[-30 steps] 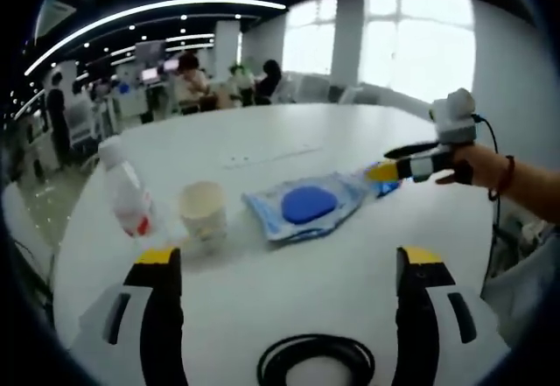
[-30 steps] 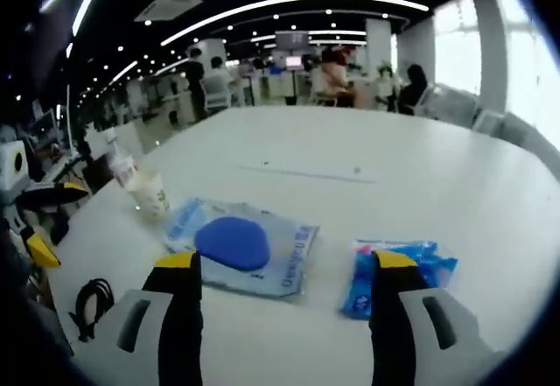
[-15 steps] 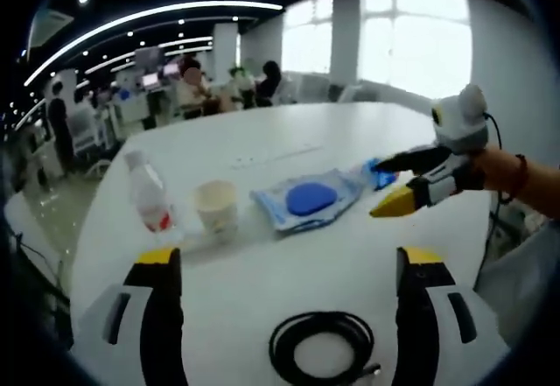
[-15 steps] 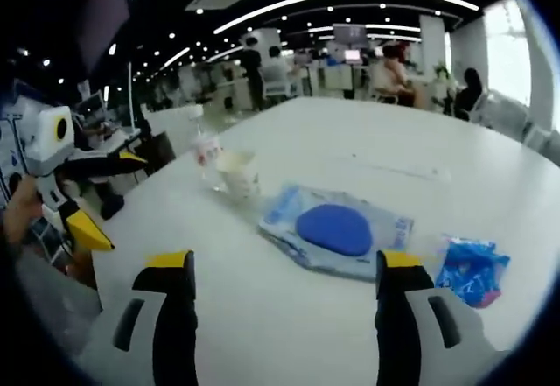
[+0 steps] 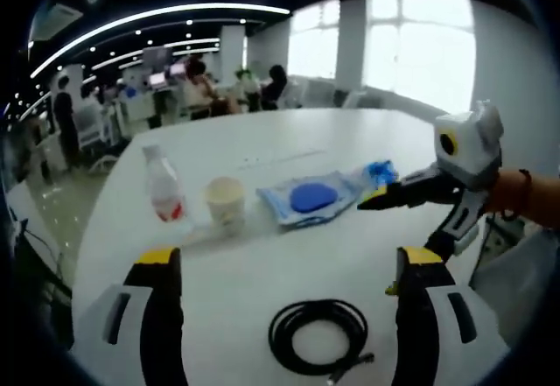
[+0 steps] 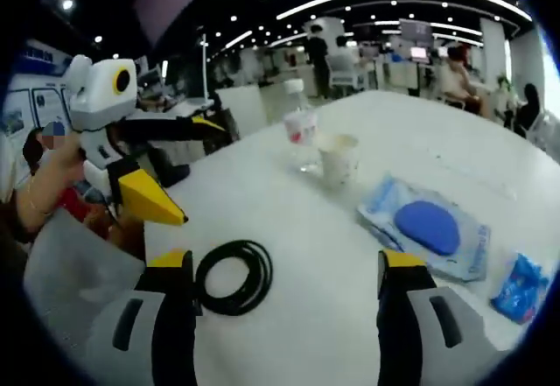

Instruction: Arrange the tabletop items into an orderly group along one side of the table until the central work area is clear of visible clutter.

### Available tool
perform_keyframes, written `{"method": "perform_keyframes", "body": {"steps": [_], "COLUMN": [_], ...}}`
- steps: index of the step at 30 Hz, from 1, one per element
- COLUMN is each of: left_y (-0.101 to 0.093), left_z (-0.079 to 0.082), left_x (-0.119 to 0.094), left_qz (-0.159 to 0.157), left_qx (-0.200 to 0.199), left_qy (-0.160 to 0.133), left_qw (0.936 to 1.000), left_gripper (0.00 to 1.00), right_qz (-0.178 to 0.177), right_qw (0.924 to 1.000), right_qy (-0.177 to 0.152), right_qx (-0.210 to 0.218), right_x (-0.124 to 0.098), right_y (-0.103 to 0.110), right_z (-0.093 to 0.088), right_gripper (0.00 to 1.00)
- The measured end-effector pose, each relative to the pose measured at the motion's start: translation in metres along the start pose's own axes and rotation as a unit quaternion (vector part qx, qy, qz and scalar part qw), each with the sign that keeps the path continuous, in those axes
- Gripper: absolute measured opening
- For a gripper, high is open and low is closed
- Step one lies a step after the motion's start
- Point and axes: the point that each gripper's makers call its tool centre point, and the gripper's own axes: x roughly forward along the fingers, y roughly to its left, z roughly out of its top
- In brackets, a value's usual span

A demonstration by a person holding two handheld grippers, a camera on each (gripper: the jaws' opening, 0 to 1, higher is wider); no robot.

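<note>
On the white round table [image 5: 236, 154] a row stands: a clear bottle [image 5: 164, 189] with a red label, a paper cup [image 5: 226, 204], a flat pouch [image 5: 313, 199] with a blue oval in it, and a small blue packet [image 5: 381, 172]. A black cable coil [image 5: 317, 338] lies nearest, between my left gripper [image 5: 289, 256]'s open jaws. My right gripper [image 5: 389, 237] comes in from the right, open, above the table by the packet. The right gripper view has the coil [image 6: 234, 277], bottle [image 6: 300, 132], cup [image 6: 339, 158], pouch [image 6: 429, 228], packet [image 6: 519, 287], my open right gripper [image 6: 289, 263], and the open, empty left gripper [image 6: 188, 169].
A hand [image 5: 516, 198] holds the right gripper, and another hand [image 6: 44, 185] holds the left one. The table's near edge curves past the coil. Behind the table are desks, chairs and seated people [image 5: 197, 88]. Bright windows [image 5: 420, 49] line the far right.
Both views have pulled back and the right one has swung left, bringing the coil and left gripper into it. The right gripper has drawn back from the packet. Tabletop items have not moved.
</note>
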Motion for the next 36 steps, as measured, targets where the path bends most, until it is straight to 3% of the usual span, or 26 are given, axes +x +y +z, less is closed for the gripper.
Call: {"method": "perform_keyframes", "body": {"steps": [6,11,22,36], "left_y": [0.004,0.008,0.014,0.017], "left_z": [-0.002,-0.005,-0.014,-0.016], "left_x": [-0.005,-0.009,-0.01,-0.01], "left_qz": [0.01,0.016,0.023,0.024], "left_qx": [0.005,0.003,0.0,0.0], "left_qy": [0.003,0.001,0.003,0.005], "left_qw": [0.9999,0.9999,0.9997,0.9997], "left_gripper": [0.99,0.99,0.99,0.99], "right_qz": [0.064,0.086,0.122,0.155], "right_qw": [0.996,0.9924,0.9749,0.9657], "right_qy": [0.013,0.032,0.085,0.11], "right_qx": [-0.061,-0.082,-0.166,-0.177], "right_x": [0.013,0.025,0.047,0.068], "right_y": [0.039,0.058,0.085,0.105], "right_z": [-0.009,-0.023,-0.055,-0.071], "right_gripper": [0.84,0.8,0.65,0.36]}}
